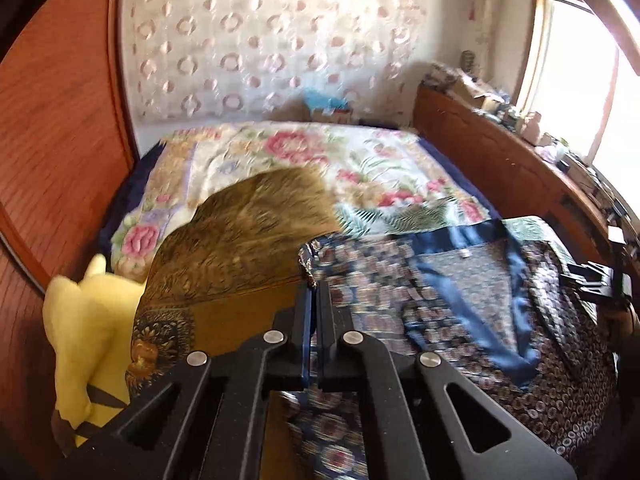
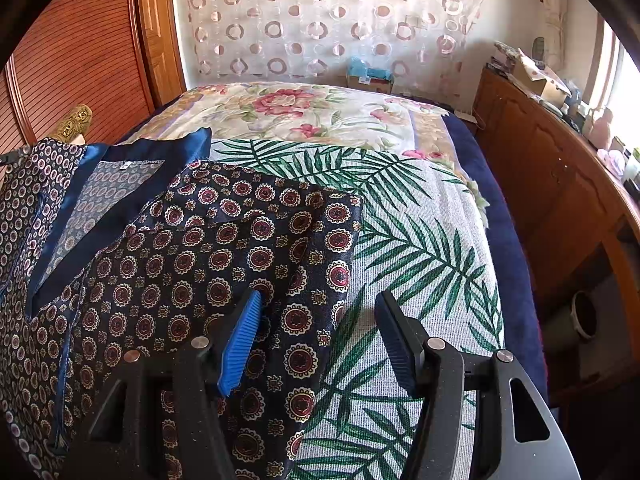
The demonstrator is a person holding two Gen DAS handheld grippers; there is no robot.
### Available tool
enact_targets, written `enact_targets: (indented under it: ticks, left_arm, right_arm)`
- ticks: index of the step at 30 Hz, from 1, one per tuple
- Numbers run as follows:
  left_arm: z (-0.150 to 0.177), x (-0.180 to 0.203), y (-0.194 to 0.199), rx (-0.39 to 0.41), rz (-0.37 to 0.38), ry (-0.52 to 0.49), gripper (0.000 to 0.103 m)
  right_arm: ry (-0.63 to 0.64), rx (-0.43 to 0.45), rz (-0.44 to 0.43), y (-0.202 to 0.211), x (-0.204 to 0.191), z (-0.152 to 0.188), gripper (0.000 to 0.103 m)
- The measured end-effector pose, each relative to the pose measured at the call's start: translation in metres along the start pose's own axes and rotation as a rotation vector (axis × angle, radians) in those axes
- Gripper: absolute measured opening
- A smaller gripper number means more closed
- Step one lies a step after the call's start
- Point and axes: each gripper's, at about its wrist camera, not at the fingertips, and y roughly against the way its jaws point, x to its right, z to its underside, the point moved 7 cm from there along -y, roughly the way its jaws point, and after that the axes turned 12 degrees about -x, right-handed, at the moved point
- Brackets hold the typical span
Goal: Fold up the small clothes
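**Left gripper pinches the shirt edge, right gripper gapes above the sleeve**

Bedroom light falls across a bed [image 2: 516, 264] that carries a palm-leaf cloth [image 2: 420, 248], and every place below is given from that cloth. Your navy patterned shirt [image 2: 224, 248] lies spread on its left half, collar and blue lining facing up, one sleeve folded over toward the cloth's middle. Beyond the cloth's far edge a floral blanket [image 2: 304, 112] covers the bed up to the circle-print curtain [image 2: 336, 20]. A wooden cabinet [image 2: 560, 184] runs along past its right side.

Your left gripper [image 1: 314, 292] has its jaws pressed together on a puckered edge of the shirt [image 1: 400, 280], at the cloth's left margin; that view is blurred. An olive-gold garment [image 1: 248, 240] lies just left of the pinched edge, with a yellow plush toy [image 1: 88, 328] further left.

Your right gripper [image 2: 318, 304] stands with jaws wide apart over the sleeve's right border, one blue pad [image 2: 240, 340] above the sleeve, the other above bare cloth, gripping nothing.
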Motion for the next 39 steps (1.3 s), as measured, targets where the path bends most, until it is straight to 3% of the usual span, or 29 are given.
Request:
enact_targets:
  ticks: [8, 10, 11, 12, 15, 21, 26, 31, 39]
  left_arm:
    - [0.010, 0.041, 0.032, 0.062, 0.039, -0.077, 0.002]
    - [0.016, 0.047, 0.036, 0.069, 0.051, -0.077, 0.002]
    - [0.020, 0.049, 0.038, 0.068, 0.057, -0.080, 0.002]
    - [0.024, 0.052, 0.040, 0.072, 0.058, -0.079, 0.002]
    - [0.038, 0.055, 0.049, 0.084, 0.067, -0.074, 0.002]
    - [0.068, 0.055, 0.078, 0.126, 0.066, -0.054, 0.002]
    - [0.102, 0.046, 0.106, 0.168, 0.056, -0.017, 0.002]
    - [0.142, 0.037, 0.126, 0.189, 0.051, 0.037, 0.002]
    - [0.197, 0.013, 0.152, 0.201, 0.004, 0.125, 0.002]
  right_arm:
    - [-0.004, -0.035, -0.003, -0.009, 0.005, -0.018, 0.061]
    - [-0.010, -0.030, -0.008, -0.011, 0.007, -0.022, 0.053]
    - [-0.013, -0.027, -0.009, -0.011, 0.007, -0.024, 0.040]
    - [-0.013, -0.027, -0.015, -0.011, 0.005, -0.025, 0.018]
    - [0.004, -0.018, -0.039, -0.004, -0.007, -0.025, 0.005]
    - [0.050, 0.160, -0.032, 0.068, -0.033, -0.013, 0.004]
    - [0.052, 0.250, -0.052, 0.125, -0.042, 0.022, 0.003]
    - [0.041, 0.281, -0.082, 0.162, -0.041, 0.079, 0.001]
    - [0.017, 0.233, -0.128, 0.184, -0.035, 0.165, 0.001]
